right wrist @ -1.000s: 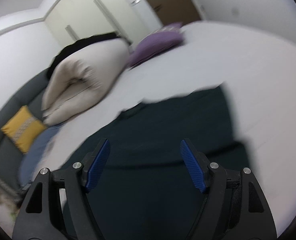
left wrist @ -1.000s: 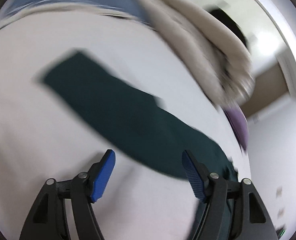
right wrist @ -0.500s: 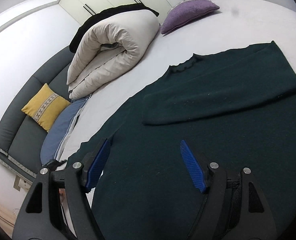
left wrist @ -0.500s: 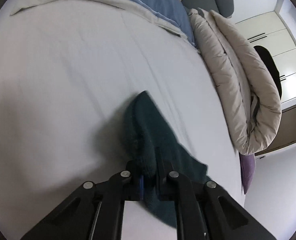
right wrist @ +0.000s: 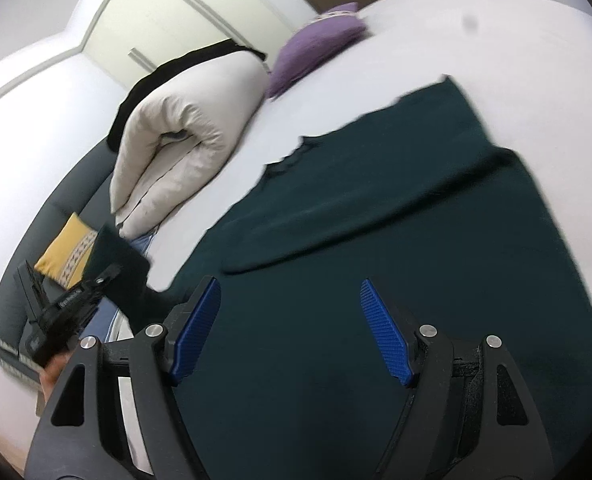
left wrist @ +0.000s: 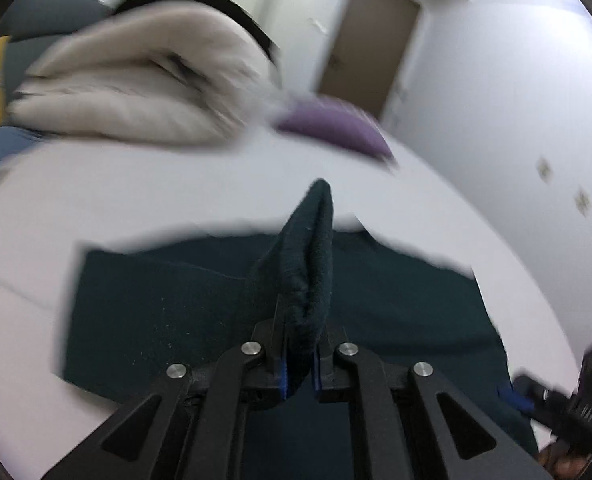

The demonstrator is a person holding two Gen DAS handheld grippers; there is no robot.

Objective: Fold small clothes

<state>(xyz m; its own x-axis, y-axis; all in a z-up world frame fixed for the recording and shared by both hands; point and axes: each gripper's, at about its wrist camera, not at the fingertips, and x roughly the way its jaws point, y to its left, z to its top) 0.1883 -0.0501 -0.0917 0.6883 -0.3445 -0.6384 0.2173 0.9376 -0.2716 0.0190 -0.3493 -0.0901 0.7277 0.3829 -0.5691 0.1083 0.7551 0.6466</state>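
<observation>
A dark green sweater (right wrist: 396, 240) lies spread on the white bed (right wrist: 516, 40), one sleeve folded across its body. My left gripper (left wrist: 298, 364) is shut on the cuff of the other sleeve (left wrist: 310, 264) and holds it raised above the sweater's body (left wrist: 156, 308). That gripper with the sleeve end also shows in the right wrist view (right wrist: 72, 304) at the left. My right gripper (right wrist: 292, 332) is open and empty, just above the sweater's lower body. It shows at the right edge of the left wrist view (left wrist: 552, 396).
A rolled beige duvet (right wrist: 184, 140) and a purple pillow (right wrist: 316, 48) lie at the far side of the bed. A grey sofa (right wrist: 36, 232) with a yellow cushion (right wrist: 66, 250) stands at the left. A brown door (left wrist: 368, 44) is beyond.
My left gripper shut on the sleeve cuff, lifted it off the bed and swung it over the sweater's body. My right gripper stayed open above the sweater.
</observation>
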